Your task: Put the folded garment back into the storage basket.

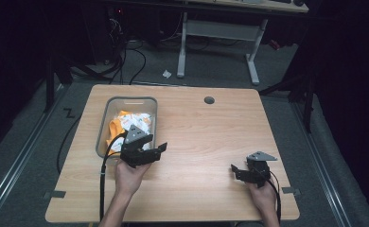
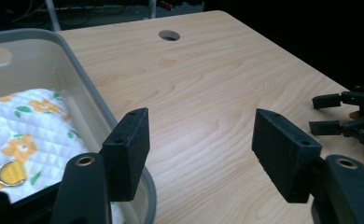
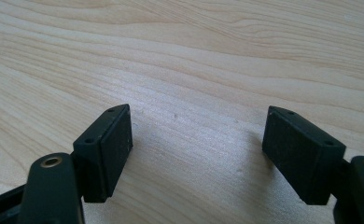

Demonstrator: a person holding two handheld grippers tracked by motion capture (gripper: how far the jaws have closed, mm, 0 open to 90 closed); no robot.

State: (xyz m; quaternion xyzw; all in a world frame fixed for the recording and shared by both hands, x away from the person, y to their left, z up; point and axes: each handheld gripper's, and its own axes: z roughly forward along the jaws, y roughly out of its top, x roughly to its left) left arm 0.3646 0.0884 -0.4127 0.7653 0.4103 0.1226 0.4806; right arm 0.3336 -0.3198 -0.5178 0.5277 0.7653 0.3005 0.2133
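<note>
— What is the room like?
— Dark at the edges. A light wooden worktop (image 1: 197, 123) sits lit in the middle, with a round hole (image 1: 209, 100) near its far edge.
— And the floor?
— Grey carpet (image 1: 211, 71), with black cables (image 1: 126, 61) trailing across it and a white scrap (image 1: 166, 74). Behind stands a second desk (image 1: 249, 4) on white legs (image 1: 253, 61).

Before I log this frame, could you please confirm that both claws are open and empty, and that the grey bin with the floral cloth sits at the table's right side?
Not quite: the grey bin with the floral cloth sits at the table's left side, beside the left claw, as the high view shows. The rest holds: the left claw and the right claw are both open and empty.
</note>
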